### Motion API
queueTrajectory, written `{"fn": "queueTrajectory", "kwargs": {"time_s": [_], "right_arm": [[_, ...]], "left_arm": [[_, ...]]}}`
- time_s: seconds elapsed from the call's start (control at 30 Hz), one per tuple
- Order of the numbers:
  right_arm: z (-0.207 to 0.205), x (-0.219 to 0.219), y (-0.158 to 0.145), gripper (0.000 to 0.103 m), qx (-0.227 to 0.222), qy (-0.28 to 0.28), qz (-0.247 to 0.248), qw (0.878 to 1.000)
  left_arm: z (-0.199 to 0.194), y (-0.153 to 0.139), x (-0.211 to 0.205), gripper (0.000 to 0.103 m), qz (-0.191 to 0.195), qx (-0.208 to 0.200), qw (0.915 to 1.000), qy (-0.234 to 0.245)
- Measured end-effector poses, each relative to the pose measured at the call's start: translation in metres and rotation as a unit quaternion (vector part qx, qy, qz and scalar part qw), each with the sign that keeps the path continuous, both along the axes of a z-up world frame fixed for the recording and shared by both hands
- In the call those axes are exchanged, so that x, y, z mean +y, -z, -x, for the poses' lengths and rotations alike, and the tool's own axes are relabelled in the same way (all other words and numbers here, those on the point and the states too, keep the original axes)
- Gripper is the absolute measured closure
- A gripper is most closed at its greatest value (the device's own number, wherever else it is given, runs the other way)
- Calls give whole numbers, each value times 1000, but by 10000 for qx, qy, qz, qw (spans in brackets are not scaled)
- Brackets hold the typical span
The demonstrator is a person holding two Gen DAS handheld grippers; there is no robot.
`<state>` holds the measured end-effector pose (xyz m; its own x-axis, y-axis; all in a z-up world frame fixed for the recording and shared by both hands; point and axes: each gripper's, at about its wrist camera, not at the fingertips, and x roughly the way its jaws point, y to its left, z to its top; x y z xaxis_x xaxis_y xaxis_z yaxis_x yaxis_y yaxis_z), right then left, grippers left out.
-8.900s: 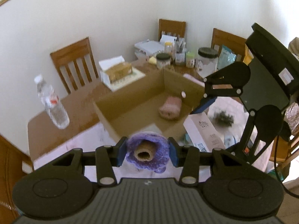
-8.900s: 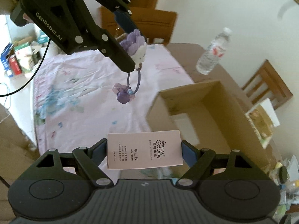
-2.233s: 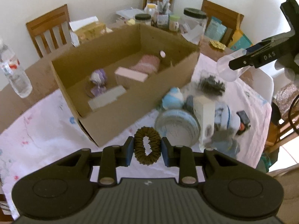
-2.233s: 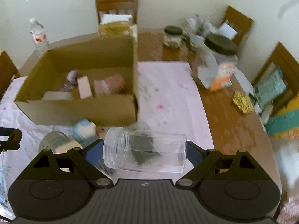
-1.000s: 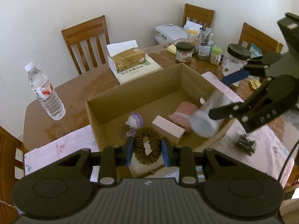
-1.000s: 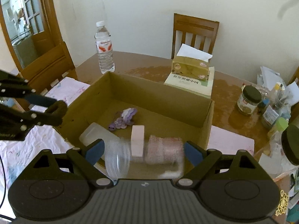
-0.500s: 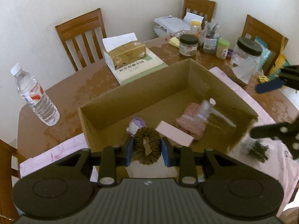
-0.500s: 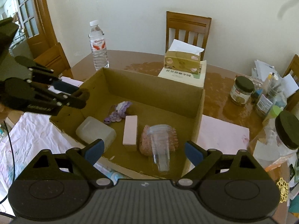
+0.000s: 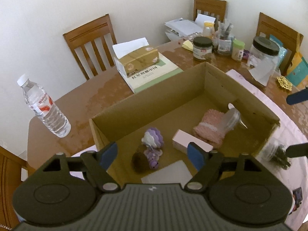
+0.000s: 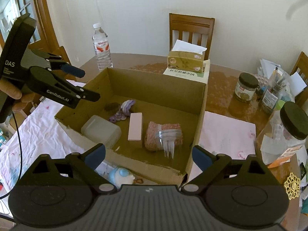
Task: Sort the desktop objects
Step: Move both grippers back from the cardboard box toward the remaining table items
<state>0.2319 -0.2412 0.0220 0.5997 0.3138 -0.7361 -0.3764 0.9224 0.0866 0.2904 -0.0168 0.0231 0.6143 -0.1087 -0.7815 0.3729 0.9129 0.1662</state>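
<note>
The left gripper (image 9: 153, 155) was opening over the near end of the cardboard box (image 9: 146, 104), with nothing between its blue pads; half a second earlier it had still clamped the brown hair scrunchie (image 9: 140, 160). That scrunchie now lay on the box floor, blurred, just beside the purple crocheted charm (image 9: 153, 141). The right gripper (image 10: 149, 156) was spreading wider too and held nothing, where a second before the clear plastic jar (image 10: 169, 139) had sat across its jaws. The jar was now inside the box, resting against the pink knitted piece (image 10: 163, 132), its outline smeared, so it may not have settled yet. Next to these lay the pink carton (image 10: 135, 126) and the frosted plastic case (image 10: 101, 130). Judged from this, both loads were delivered and both hands were free. A pale blue figurine (image 10: 120, 175) on the flowered tablecloth (image 10: 38, 134) outside the box, and a clear bag of dark clips (image 9: 277, 154) at the far side, looked like the likely remaining items
</note>
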Motion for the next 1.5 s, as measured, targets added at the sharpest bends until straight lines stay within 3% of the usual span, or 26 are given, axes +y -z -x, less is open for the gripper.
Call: {"fn": "queueTrajectory", "kwargs": {"time_s": [0.47,0.9,1.1,1.5], "right_arm": [[29,10,3,2,-103,-147,162,9997],[73,5,16,2,45,-21,231,9997],[100,0,23,2,138,271,111,9995],[173,8,30,2,297,1414,-31,9895]], "left_arm": [[55,-2,-5,18,137,-33,9995,298],[124,16,-24,18,146,35,9964,835],[151,25,-32,18,243,81,9927,1180],[204,54,-43,18,231,-45,9781,2066]]}}
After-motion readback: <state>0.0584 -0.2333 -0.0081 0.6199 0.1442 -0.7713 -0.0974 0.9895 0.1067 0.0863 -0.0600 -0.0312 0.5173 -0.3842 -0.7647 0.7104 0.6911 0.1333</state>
